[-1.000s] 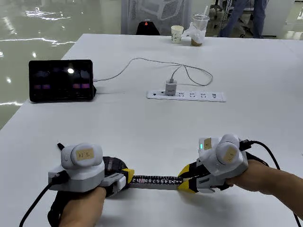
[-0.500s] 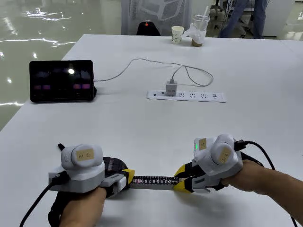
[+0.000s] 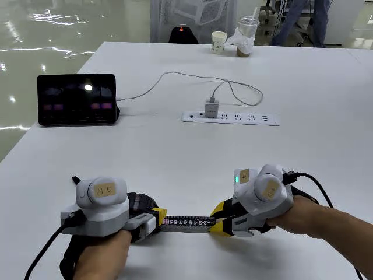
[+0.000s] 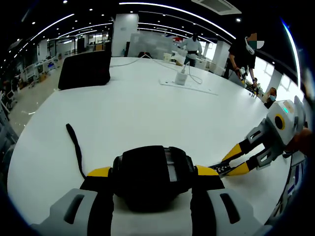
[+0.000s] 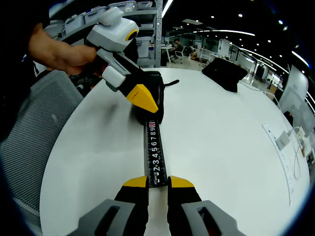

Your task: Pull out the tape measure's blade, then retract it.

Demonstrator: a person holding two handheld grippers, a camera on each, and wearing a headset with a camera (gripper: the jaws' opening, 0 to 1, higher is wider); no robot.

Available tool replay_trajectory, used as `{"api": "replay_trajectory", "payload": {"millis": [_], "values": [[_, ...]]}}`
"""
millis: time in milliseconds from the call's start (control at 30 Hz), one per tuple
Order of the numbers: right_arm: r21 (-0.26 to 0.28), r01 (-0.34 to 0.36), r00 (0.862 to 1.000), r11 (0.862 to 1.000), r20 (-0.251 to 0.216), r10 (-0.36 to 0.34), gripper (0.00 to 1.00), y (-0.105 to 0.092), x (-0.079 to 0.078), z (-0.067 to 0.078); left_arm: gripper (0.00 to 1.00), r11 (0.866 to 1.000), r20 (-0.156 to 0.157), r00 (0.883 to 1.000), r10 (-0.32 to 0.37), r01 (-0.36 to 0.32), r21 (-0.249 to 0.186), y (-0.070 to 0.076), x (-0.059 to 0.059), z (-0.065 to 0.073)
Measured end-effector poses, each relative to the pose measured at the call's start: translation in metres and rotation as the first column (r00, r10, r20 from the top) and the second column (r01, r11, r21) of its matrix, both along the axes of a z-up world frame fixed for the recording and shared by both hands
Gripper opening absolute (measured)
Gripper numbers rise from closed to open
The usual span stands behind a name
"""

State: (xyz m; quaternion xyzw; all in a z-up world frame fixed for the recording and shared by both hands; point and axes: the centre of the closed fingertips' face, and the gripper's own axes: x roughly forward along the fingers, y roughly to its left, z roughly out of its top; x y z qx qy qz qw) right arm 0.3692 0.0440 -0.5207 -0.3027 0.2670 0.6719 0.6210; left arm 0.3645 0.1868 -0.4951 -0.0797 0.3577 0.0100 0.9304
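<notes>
On the white worktop [image 3: 175, 146] our left claw [image 4: 153, 172] is clamped around the tape measure [image 4: 150, 177]; its blade [image 5: 154, 152] is out a short way, flat on the surface, and our right claw [image 5: 157, 183] is pinched on it; we judge the retracting is all left to do. The blade's very end is hidden between the jaws.

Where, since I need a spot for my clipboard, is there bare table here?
The broad table stretch between the power strip and the two tools is bare, as is the area right of the strip. Crowded: the near edge, where the left tool grips the tape measure and the right tool its blade; the tablet at far left.
</notes>
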Motion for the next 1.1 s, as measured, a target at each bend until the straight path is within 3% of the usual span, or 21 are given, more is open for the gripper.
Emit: {"api": "replay_trajectory", "payload": {"millis": [1100], "values": [[0.013, -0.025, 1.0, 1.0, -0.002, 0.025, 0.11, 0.025, -0.003, 0.0, 0.58, 1.0, -0.002, 1.0, 0.002, -0.002, -0.01, 0.001, 0.0, 0.0]]}}
